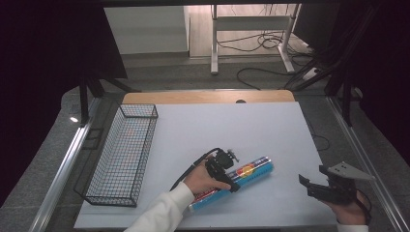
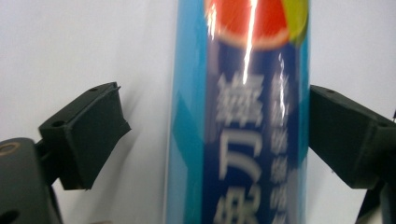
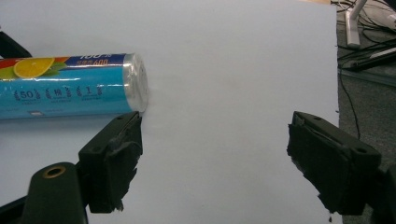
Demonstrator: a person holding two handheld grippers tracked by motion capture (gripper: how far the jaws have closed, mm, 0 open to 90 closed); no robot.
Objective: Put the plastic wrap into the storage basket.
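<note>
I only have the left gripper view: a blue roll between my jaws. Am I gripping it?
Observer: No. The left gripper straddles the roll with its jaws open; a gap shows at one jaw.
Operator: Where is the basket?
Observer: The wire basket stands along the table's left edge, apart from the roll.
Operator: And my other gripper?
Observer: The right gripper is open near the table's right edge, holding nothing.

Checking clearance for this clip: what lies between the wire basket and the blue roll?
Bare white table sheet separates the wire basket from the blue roll in the high view; nothing else lies on that stretch.
</note>
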